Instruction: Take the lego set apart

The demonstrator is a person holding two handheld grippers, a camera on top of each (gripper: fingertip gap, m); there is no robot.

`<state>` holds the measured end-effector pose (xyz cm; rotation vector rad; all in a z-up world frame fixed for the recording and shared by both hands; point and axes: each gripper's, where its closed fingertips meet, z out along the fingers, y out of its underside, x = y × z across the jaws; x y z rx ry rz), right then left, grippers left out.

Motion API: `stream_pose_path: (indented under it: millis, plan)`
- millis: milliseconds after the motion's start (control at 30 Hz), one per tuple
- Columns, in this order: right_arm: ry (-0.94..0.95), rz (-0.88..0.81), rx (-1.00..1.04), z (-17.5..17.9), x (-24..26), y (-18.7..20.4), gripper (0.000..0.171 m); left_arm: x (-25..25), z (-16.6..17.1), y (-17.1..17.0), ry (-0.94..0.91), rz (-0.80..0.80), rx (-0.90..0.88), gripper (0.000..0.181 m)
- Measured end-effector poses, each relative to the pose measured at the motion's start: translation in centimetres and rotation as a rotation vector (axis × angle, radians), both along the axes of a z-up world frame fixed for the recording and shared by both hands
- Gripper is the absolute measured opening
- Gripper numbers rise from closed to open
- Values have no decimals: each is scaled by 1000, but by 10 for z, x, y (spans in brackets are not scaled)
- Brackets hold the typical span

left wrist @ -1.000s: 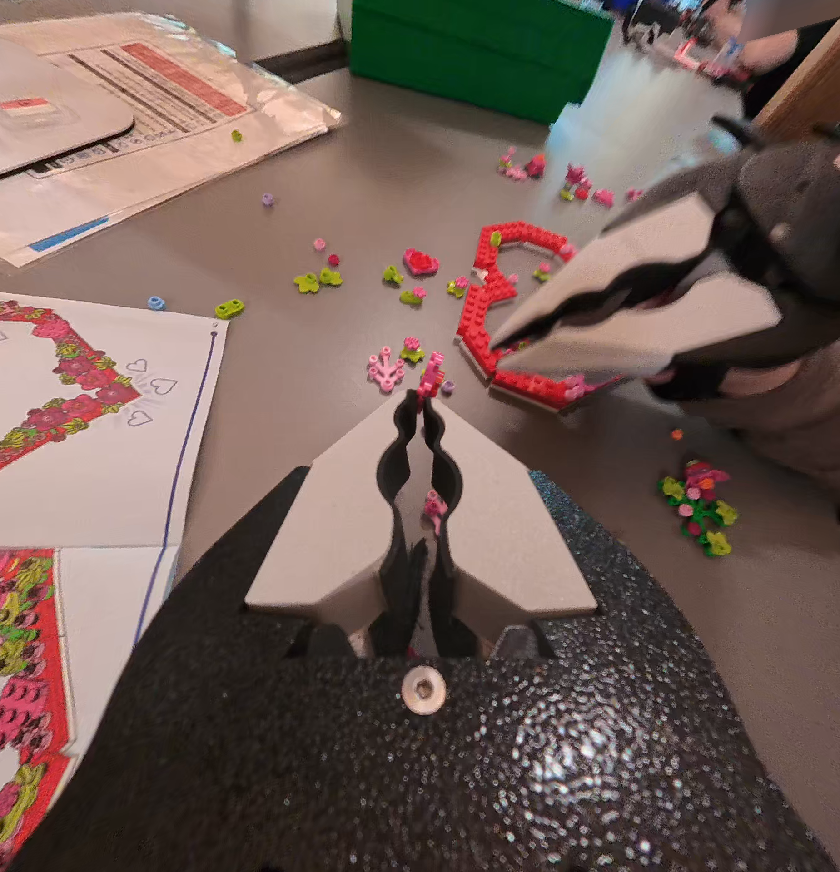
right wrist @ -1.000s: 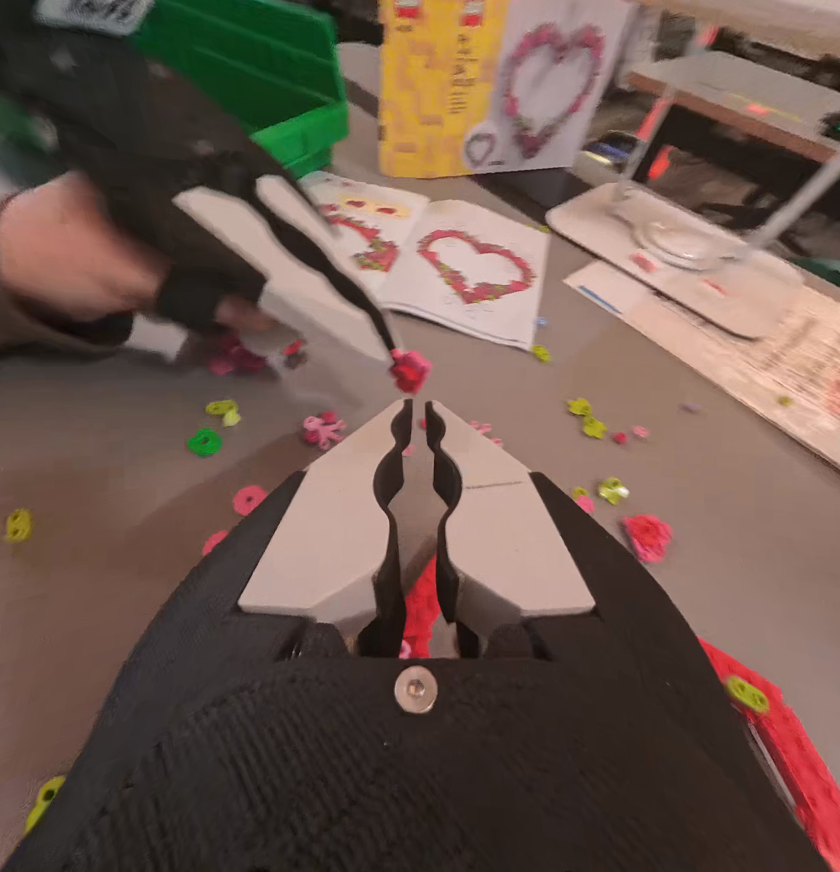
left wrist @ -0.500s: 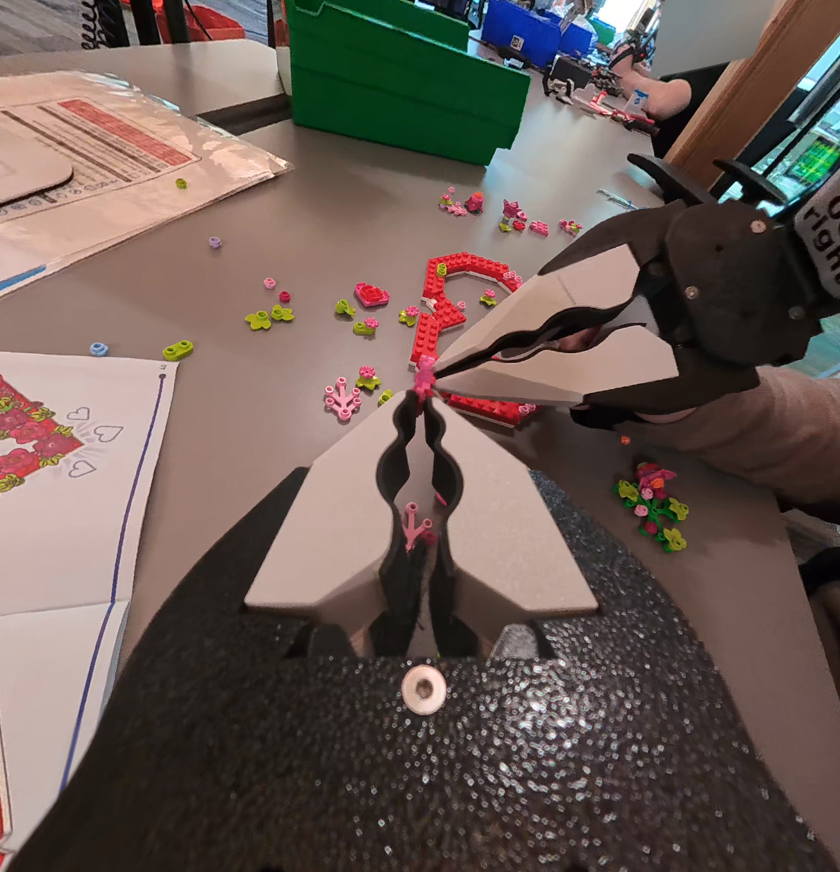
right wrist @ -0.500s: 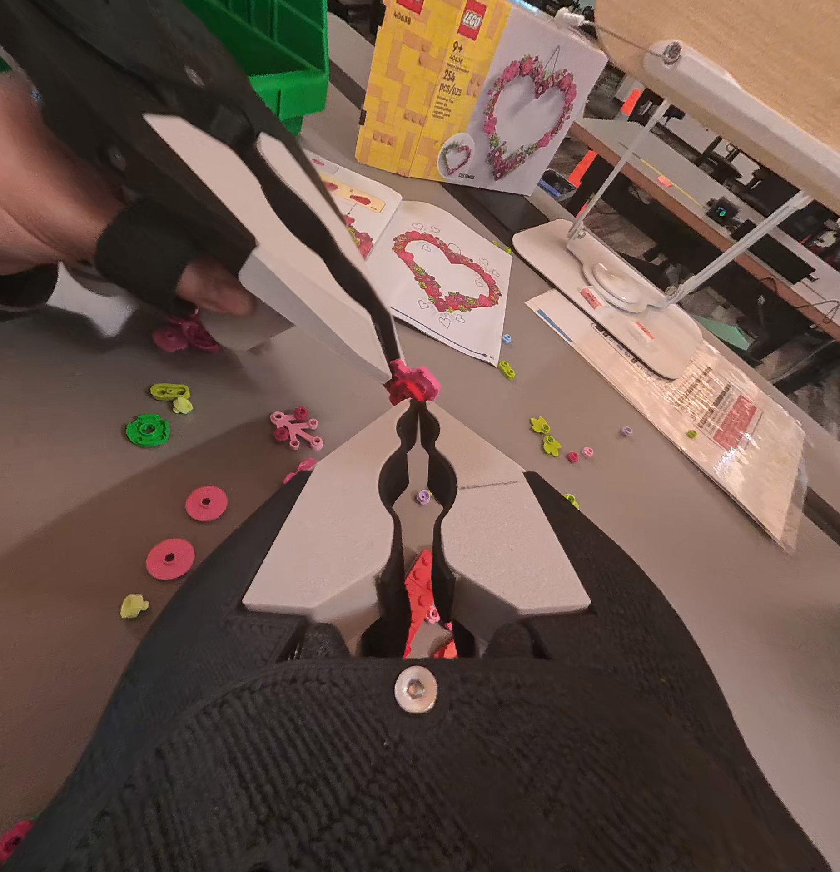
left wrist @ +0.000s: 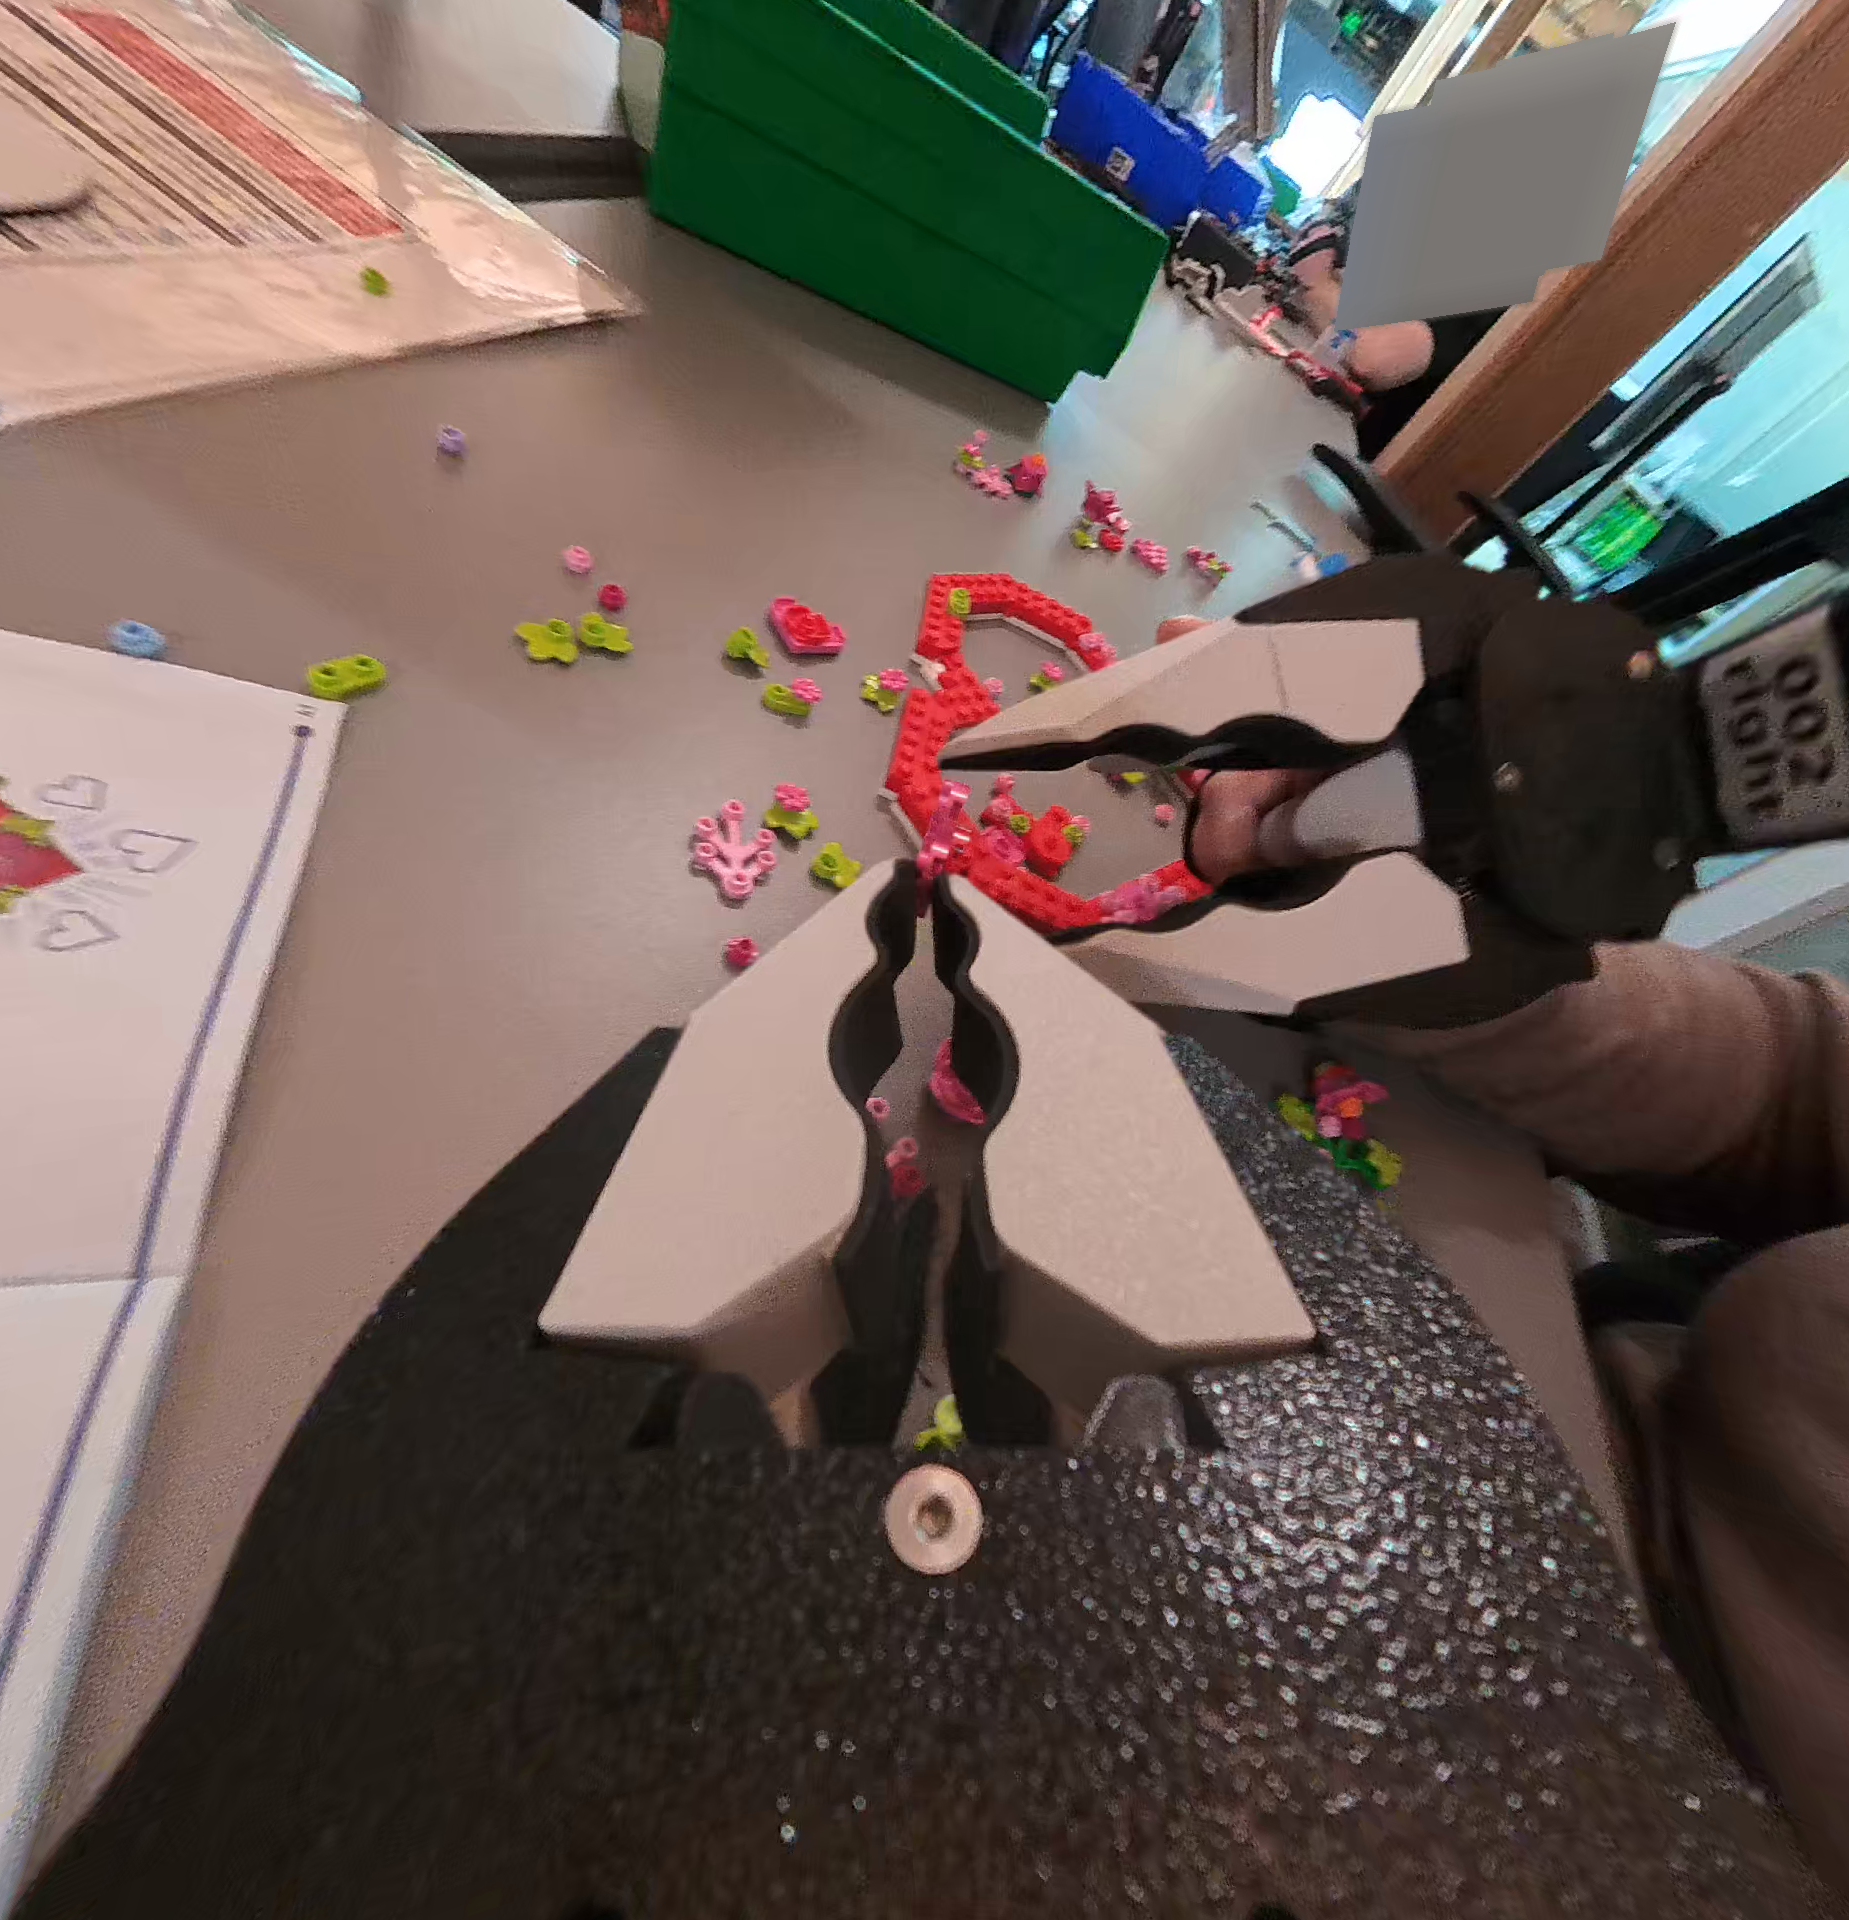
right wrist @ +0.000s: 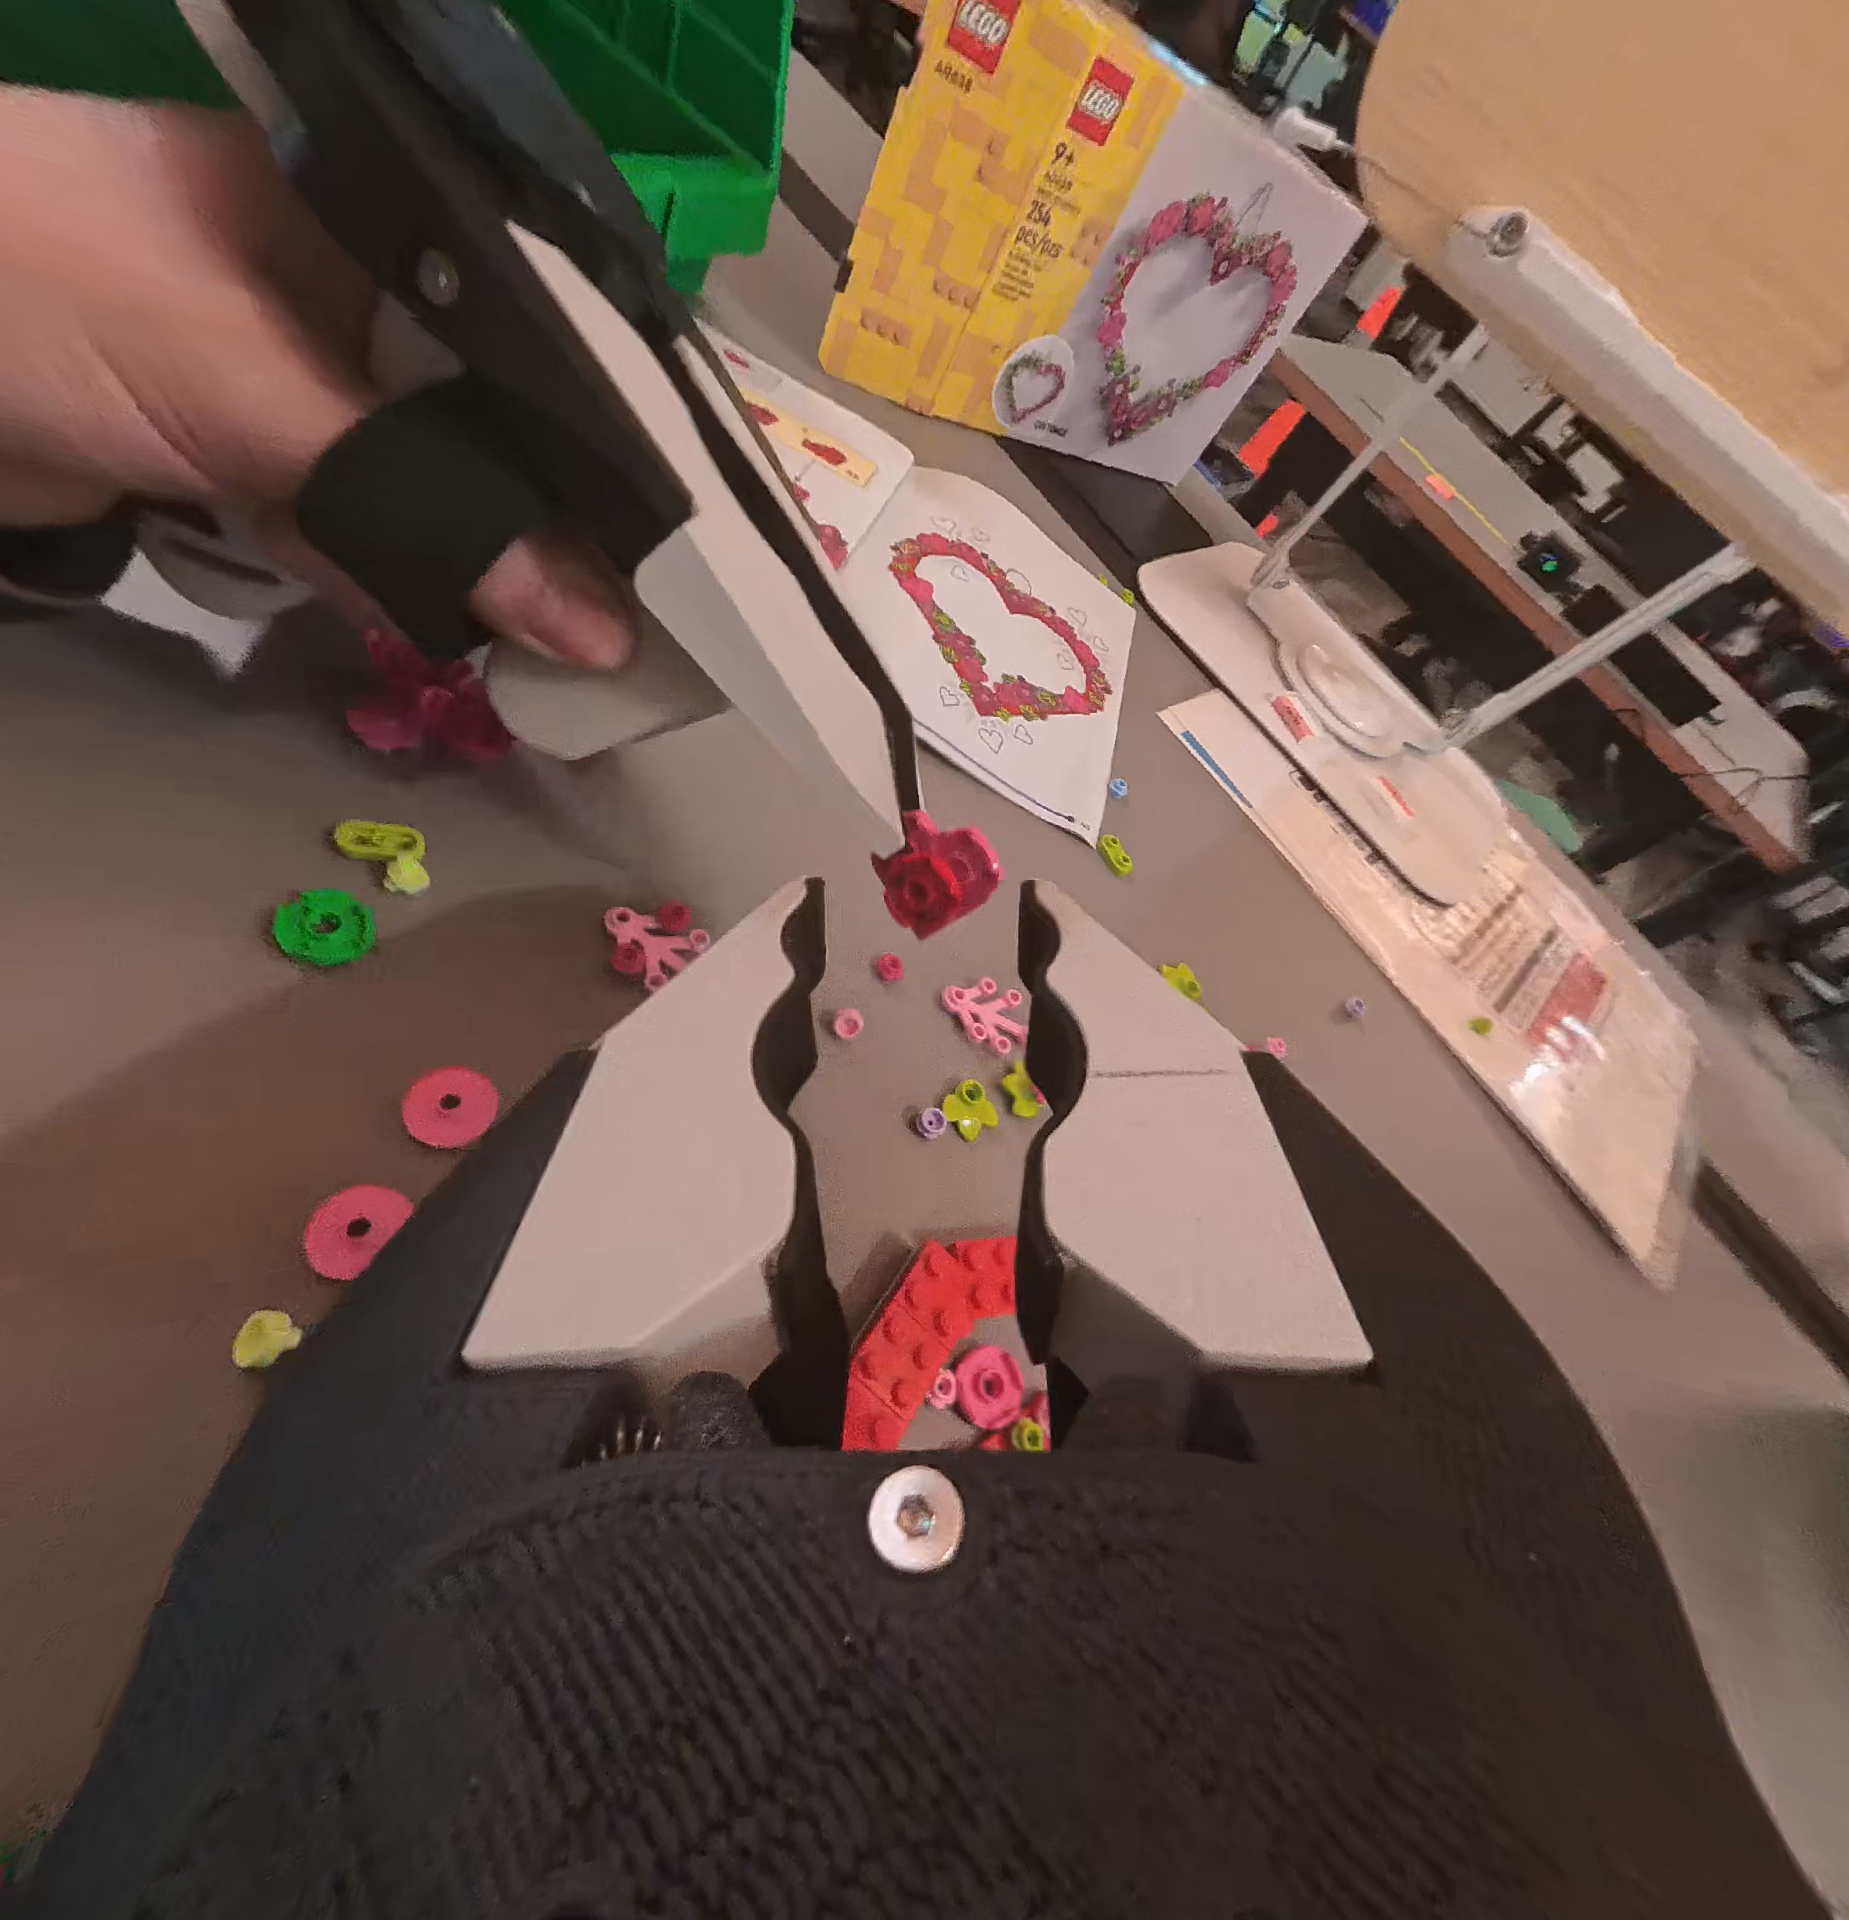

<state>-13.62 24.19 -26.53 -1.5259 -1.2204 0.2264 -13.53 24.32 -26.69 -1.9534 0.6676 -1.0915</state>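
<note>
My left gripper (left wrist: 926, 885) is shut on a small magenta flower piece (left wrist: 945, 828) and holds it above the table. In the right wrist view the same piece (right wrist: 946, 873) hangs from the left gripper's tip (right wrist: 897, 816). My right gripper (right wrist: 922, 891) is open, its fingertips on either side of the flower piece and apart from it; it also shows in the left wrist view (left wrist: 1003, 847). The red heart-shaped lego frame (left wrist: 951, 717) lies on the grey table under both grippers, with a few flowers still on it, and shows between my right fingers (right wrist: 930, 1320).
Loose pink, red and lime pieces (left wrist: 733, 857) are scattered over the table. An instruction booklet (right wrist: 1003, 644) lies open at the left, a green bin (left wrist: 899, 208) and a yellow lego box (right wrist: 1003, 208) stand behind. A white lamp base (right wrist: 1315, 665) sits on sleeved papers. The tips of both grippers are at nearly the same place.
Half a second ago both grippers pinched the flower piece together. The right gripper has opened and let go; the left gripper still holds the piece.
</note>
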Motion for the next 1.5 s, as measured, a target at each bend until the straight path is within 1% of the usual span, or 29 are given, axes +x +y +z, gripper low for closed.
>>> stream_pose_path:
  millis: [67,100,133,200,433,633,900,933,1000,1033,1100,1167,1233,1333,1467,1500]
  plan:
    - [-56,-11,65,0,0,0,36,5,2,-4,-53,-20,-60,0]
    - [-91,-22,100,-1,1,1,29,6,0,-6,-65,-27,-90,0]
    - [-120,-25,128,-1,2,2,26,6,0,-6,-72,-29,-102,0]
    - [-160,-19,137,-2,3,1,24,6,-1,-7,-56,-40,-100,0]
    - [-212,109,-9,-18,12,-8,22,13,-16,-15,286,-94,166,1]
    - [-240,189,-101,-29,19,-14,22,20,-27,-22,434,-155,270,2]
    - [-197,255,-254,-38,23,-22,21,23,-34,-27,566,-210,390,1]
    - [-190,269,-273,-39,24,-24,7,20,-35,-23,612,-206,446,0]
    - [-176,278,-286,-39,24,-25,7,21,-33,-24,640,-213,484,0]
    - [-173,275,-285,-38,24,-24,7,21,-33,-25,629,-209,479,0]
    - [-153,254,-279,-35,22,-22,9,20,-31,-22,560,-179,398,0]
    - [-180,234,-210,-33,19,-19,26,17,-26,-17,444,-126,282,0]
    - [-257,193,-59,-33,16,-12,44,15,-20,-14,293,-88,127,0]
    - [-349,151,103,-32,10,-8,36,11,-18,-15,117,-82,-83,0]
    - [-351,125,142,-26,5,-8,26,18,-16,-23,1,-126,-217,0]
    - [-366,124,144,-26,6,-8,25,18,-16,-23,1,-127,-213,0]
